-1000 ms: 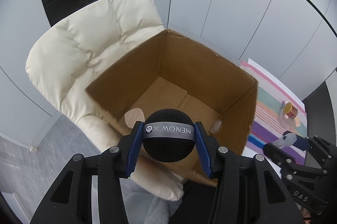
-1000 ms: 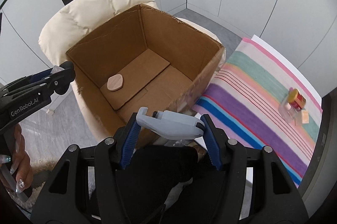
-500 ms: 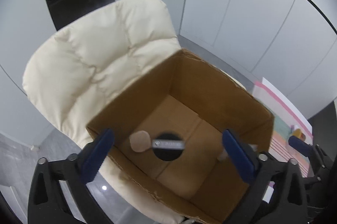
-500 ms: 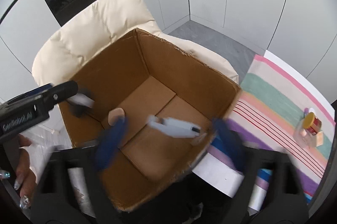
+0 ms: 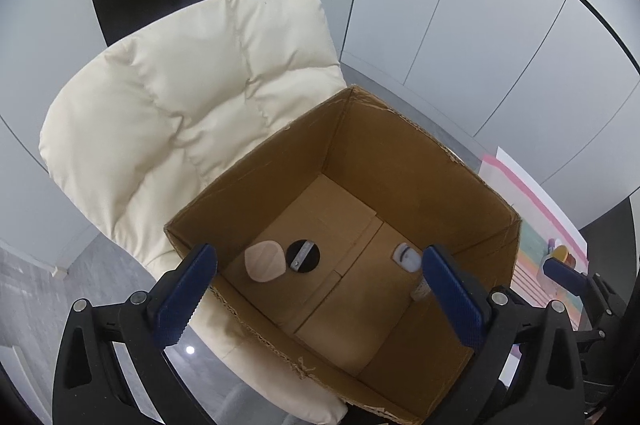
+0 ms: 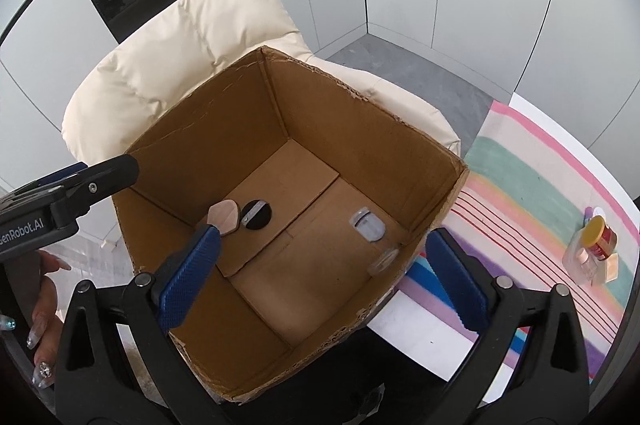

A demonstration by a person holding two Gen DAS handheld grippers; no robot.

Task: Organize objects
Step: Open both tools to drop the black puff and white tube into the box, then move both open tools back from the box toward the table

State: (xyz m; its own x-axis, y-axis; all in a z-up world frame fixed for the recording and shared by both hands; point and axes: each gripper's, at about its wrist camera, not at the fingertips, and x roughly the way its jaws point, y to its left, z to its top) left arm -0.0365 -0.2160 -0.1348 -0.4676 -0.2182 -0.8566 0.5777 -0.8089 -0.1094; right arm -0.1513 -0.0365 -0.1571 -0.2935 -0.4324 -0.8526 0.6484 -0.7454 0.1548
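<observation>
While both tongs gape wide and empty, three items lie in the box.

Black round puff, beige pad, seemingly pale-capped bottle on cardboard box floor.

A second earlier the left hand-held gripper had clamped a black puff and the right hand-held gripper a grey bottle. Both sets of jaws had just been opening and stood wide, nothing between them. The black puff had dropped to the floor of the cardboard box, just beside the beige sponge. The grey bottle had landed near the box's right wall.
</observation>
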